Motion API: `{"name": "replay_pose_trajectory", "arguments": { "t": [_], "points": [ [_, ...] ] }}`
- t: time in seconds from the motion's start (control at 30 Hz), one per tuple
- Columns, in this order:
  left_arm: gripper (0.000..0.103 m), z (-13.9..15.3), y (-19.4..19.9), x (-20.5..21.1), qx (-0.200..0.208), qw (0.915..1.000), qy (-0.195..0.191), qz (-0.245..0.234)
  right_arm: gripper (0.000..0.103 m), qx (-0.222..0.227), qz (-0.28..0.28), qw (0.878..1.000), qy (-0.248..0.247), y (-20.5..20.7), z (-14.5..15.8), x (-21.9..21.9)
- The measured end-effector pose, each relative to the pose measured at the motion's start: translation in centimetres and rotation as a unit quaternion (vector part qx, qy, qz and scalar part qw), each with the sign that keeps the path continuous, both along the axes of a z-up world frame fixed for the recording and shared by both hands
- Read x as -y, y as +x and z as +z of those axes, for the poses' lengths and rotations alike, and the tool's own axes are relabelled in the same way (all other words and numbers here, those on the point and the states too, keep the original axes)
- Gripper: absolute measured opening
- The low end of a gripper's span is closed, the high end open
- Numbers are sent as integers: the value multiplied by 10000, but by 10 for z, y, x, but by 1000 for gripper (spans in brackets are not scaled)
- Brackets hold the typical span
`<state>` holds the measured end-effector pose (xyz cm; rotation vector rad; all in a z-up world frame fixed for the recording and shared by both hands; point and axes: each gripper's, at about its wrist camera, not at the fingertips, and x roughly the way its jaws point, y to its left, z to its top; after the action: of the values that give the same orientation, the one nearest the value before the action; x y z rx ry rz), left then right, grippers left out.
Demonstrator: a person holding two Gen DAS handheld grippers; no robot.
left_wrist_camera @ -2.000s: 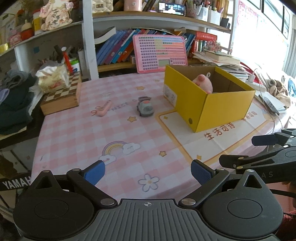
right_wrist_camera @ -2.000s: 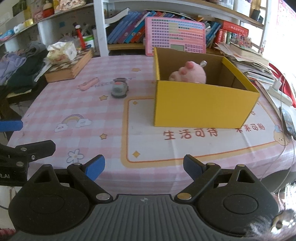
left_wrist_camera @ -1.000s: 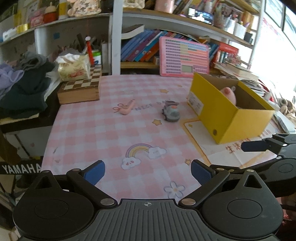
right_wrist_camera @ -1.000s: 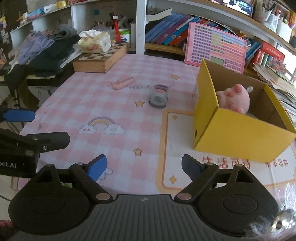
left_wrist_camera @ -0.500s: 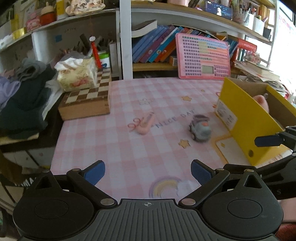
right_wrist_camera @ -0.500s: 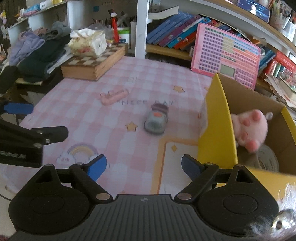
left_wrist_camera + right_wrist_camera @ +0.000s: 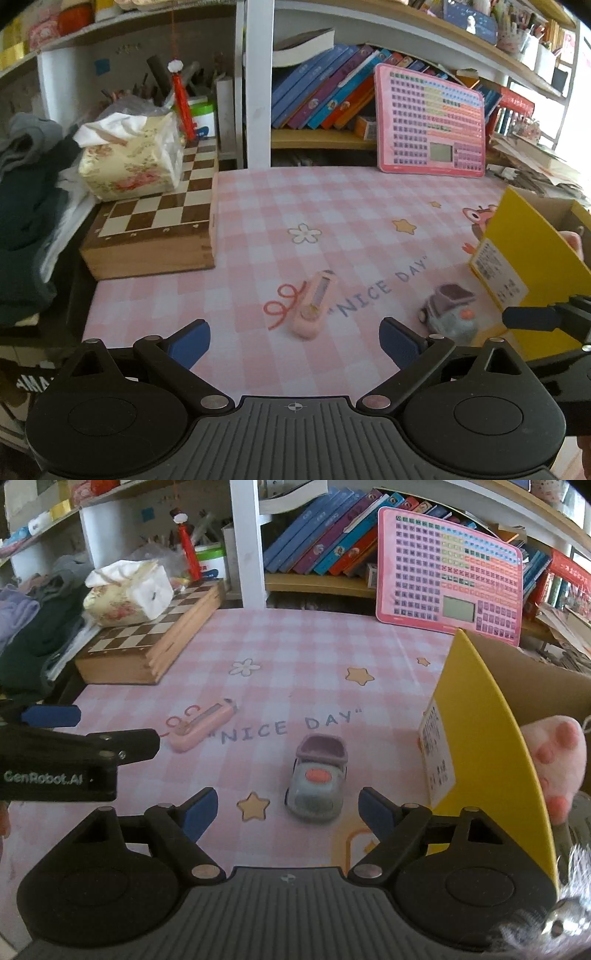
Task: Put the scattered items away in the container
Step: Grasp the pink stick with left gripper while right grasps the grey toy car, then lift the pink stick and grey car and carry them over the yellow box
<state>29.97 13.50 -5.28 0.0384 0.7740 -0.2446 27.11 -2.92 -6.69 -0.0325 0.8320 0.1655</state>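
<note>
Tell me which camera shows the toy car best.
The right wrist view: the car sits whole and near the centre, ahead of the tool. The left wrist view shows it blurred and partly hidden by a finger.

Both views ride low over the pink checked tablecloth [image 7: 332, 206], tilted down and facing the bookshelf. The left camera sits close behind the pink cutter [image 7: 316, 308], the right close behind the toy car [image 7: 317, 781]; both share these and the yellow box [image 7: 484, 746]
</note>
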Motion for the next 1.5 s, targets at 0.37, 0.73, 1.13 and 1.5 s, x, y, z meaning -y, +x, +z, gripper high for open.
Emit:
{"name": "replay_pose_trajectory", "arguments": {
  "t": [0.37, 0.73, 1.13, 1.5],
  "points": [
    [83, -25, 50, 15, -174, 9995, 173, -207, 84, -252, -130, 9996, 34, 39, -19, -7],
    [31, -45, 63, 41, -385, 9955, 410, -768, 63, -505, -439, 9977, -79, 59, -36, 5],
    [23, -31, 52, 24, -440, 9971, -254, -559, 41, -262, -173, 9994, 111, 53, -22, 7],
    [23, -3, 8, 3, -202, 9975, -588, -331, 41, 46, 203, 9996, 174, 24, 3, 4]
  ]
}}
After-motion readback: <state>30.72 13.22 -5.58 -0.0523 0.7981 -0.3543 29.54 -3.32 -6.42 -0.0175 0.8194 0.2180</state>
